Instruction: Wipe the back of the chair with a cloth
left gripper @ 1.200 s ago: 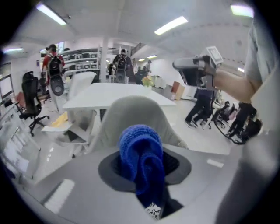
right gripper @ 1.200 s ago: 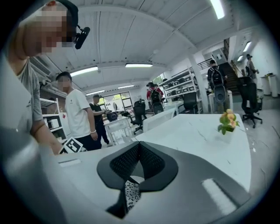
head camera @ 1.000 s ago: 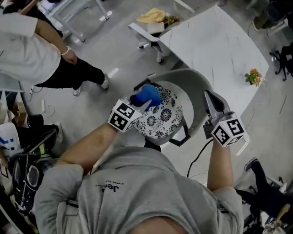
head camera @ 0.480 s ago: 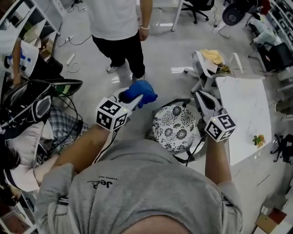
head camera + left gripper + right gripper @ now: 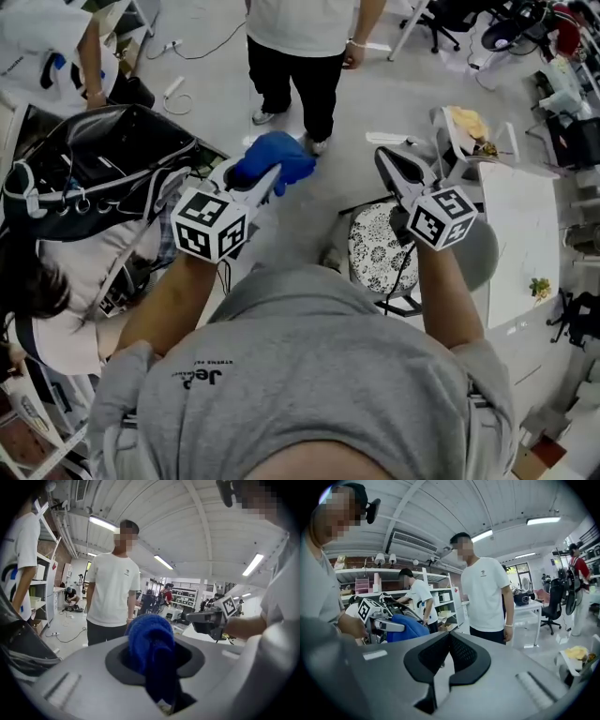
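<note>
Near chair [image 5: 373, 251] | left gripper [image 5: 266, 180] out front, clamping cloth [image 5: 276, 157] | right gripper [image 5: 390, 165] alongside, jaws together, empty

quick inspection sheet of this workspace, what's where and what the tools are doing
surface: white table at the right, mostly bare
job's things: chair with patterned seat and grey back, by the right tool; blue cloth held clear of the chair, not touching it
clutter: black bag at the left; second chair carrying something yellow
tools: left tool shut on the blue cloth; right tool shut, empty
cables: black cable hanging under the right tool
surroundings: person in white shirt standing close ahead; shelving and desks behind
</note>
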Available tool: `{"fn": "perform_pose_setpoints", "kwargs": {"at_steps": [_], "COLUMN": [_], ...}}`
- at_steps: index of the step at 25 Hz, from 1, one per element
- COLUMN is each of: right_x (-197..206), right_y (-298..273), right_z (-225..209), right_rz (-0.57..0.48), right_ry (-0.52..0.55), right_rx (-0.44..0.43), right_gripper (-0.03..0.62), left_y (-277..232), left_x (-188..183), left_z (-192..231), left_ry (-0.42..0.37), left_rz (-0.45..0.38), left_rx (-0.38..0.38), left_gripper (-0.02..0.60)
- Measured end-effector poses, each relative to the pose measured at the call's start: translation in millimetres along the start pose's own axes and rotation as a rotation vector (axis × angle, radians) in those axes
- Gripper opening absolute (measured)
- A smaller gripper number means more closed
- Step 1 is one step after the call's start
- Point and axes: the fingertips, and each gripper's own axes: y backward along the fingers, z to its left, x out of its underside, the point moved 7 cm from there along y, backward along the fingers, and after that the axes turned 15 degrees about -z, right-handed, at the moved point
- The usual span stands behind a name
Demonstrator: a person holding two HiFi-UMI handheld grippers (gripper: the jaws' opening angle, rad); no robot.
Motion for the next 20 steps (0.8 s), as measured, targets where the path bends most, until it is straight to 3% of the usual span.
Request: {"fn": "perform_pose_setpoints", "kwargs": {"at_steps": [4,10,20], "right_x": [5.5,9.1,7.3], "right_y": [-11.2,-14.7,-35.8], "right_z": [14.0,11.4,15.3], "right_rz": [0.026,0.083,0.077], "right_ry": [0.01,0.04,0.018], "right_rx": [-0.077,-0.218,-0.266], "right_gripper": [0.0,0.0,0.0], "left_y": [10.0,18.4,29.9], "left_x": [-5.6,-3.7,-8.3], "left_z": [-3.0,-17.1,-3.9], "left_ry": [-0.014,0.019,0.052], "left_rz": [-0.026,-0.086,-0.118], "left_rx": [-0.02,-0.132,-0.195], "left_gripper": [0.167,0.167,0.167]}}
